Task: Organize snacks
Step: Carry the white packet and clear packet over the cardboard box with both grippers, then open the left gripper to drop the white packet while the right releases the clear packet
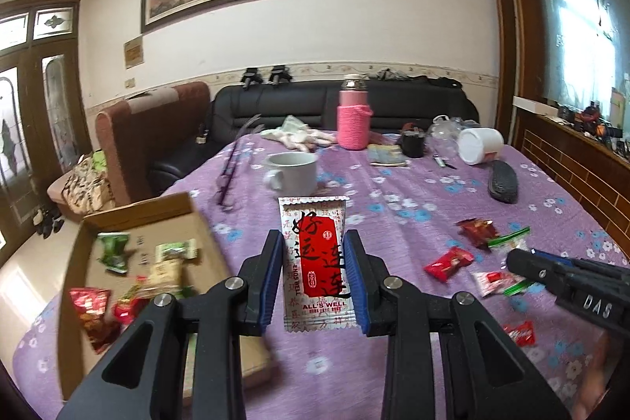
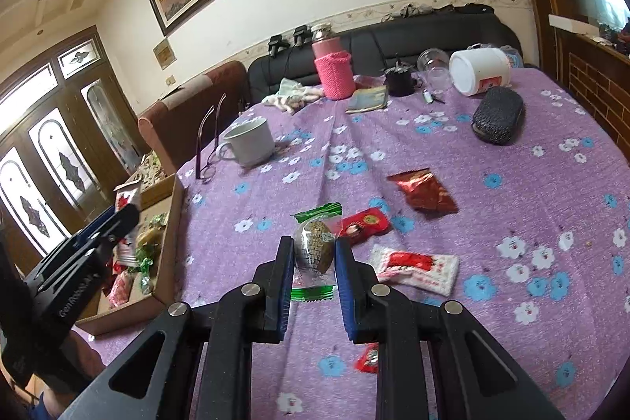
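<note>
Over the bench (image 1: 393,191), left gripper (image 1: 314,262) is clamping a white-red packet (image 1: 314,262) upright in its jaws, box (image 1: 130,215) just to its left. Right gripper (image 2: 314,254) is clamping a green-ended sweet (image 2: 314,247) over the cloth. Risk: thin foil packet is sitting pinched by its edges, so it could buckle and slip out before clearing the box wall. Box is sitting at the bench edge; a knock could tip it off. Mug (image 1: 291,174) and glasses (image 1: 232,168) lie beyond, and loose snacks are crowding the right side.
</note>
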The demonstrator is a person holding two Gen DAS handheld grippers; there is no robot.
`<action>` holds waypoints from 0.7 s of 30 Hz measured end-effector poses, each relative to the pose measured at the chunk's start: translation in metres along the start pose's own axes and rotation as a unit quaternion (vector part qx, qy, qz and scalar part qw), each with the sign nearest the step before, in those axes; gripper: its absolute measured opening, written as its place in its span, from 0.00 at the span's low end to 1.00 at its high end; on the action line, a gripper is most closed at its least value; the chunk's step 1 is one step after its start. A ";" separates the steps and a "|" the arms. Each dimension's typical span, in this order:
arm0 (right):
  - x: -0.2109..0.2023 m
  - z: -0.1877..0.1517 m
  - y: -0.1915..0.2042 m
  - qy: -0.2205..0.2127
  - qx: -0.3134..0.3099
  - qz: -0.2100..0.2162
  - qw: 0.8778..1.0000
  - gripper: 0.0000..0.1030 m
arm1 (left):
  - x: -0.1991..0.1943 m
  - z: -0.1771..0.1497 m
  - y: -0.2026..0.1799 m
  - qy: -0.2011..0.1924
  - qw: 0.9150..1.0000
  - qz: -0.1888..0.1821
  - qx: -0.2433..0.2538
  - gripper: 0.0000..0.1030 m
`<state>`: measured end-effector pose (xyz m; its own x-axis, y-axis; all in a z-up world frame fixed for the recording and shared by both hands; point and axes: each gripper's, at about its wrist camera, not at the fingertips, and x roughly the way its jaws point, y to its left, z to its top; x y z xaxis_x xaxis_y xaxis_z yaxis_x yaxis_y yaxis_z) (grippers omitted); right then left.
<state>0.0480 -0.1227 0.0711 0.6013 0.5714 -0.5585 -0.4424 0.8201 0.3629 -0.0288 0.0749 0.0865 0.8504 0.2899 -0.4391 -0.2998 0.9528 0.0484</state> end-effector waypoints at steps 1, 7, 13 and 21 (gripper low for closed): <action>0.002 0.000 0.003 0.004 0.000 0.005 1.000 0.22 | -0.003 -0.002 0.009 0.001 1.000 0.007 -0.004 0.30; 0.012 -0.003 0.043 0.033 -0.017 0.047 0.998 0.22 | -0.010 -0.014 0.069 0.018 0.998 0.047 -0.042 0.30; 0.028 -0.004 0.102 0.054 -0.043 0.094 0.993 0.22 | -0.008 -0.033 0.122 0.040 0.992 0.089 -0.082 0.30; 0.072 -0.018 0.176 0.090 -0.070 0.135 0.984 0.22 | -0.003 -0.047 0.157 0.059 0.985 0.106 -0.121 0.30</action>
<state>0.0014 0.0618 0.0815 0.3275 0.7435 -0.5830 -0.6654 0.6196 0.4164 -0.0992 0.2196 0.0531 0.7057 0.4532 -0.5445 -0.5710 0.8189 -0.0585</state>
